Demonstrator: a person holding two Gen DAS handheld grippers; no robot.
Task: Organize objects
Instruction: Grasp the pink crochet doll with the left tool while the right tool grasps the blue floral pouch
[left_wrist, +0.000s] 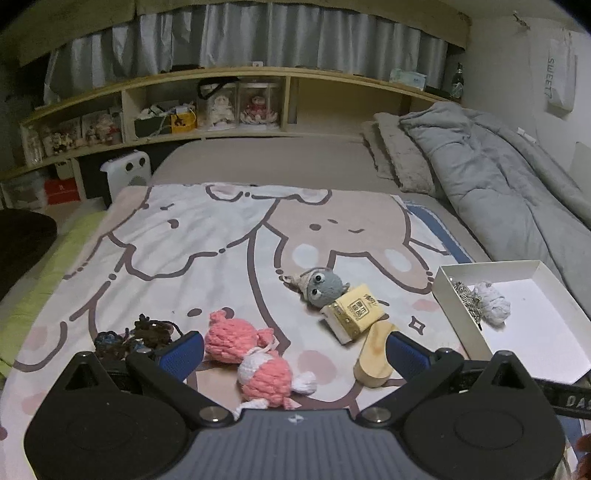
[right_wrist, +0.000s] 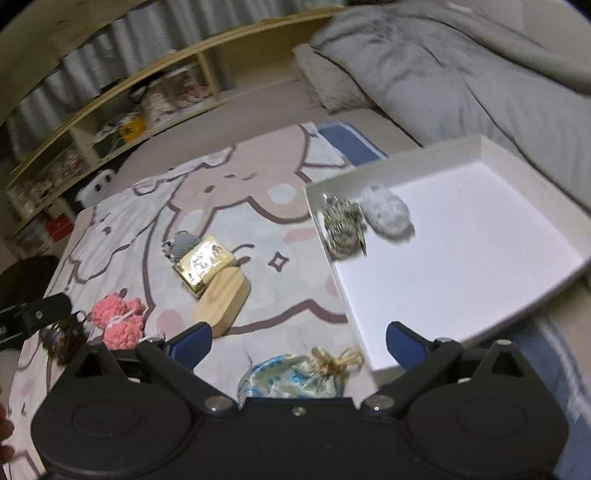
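Observation:
On a cartoon-print blanket (left_wrist: 184, 251) lie a pink-and-white yarn toy (left_wrist: 251, 365), a grey plush with big eyes (left_wrist: 323, 288), a yellow box (left_wrist: 356, 312), a wooden block (left_wrist: 375, 350) and a dark tangled bundle (left_wrist: 136, 334). A white tray (left_wrist: 535, 332) at the right holds a metal chain (left_wrist: 467, 299) and a white fluffy ball (left_wrist: 493, 302). My left gripper (left_wrist: 295, 350) is open and empty, low over the pink toy. My right gripper (right_wrist: 299, 343) is open and empty above a blue-white drawstring pouch (right_wrist: 291, 380), beside the tray (right_wrist: 461, 258).
A grey duvet (left_wrist: 498, 173) and pillow (left_wrist: 402, 158) lie at the right of the bed. A wooden shelf (left_wrist: 207, 107) with dolls and boxes runs behind. A white heater (left_wrist: 127, 171) stands on the floor at left.

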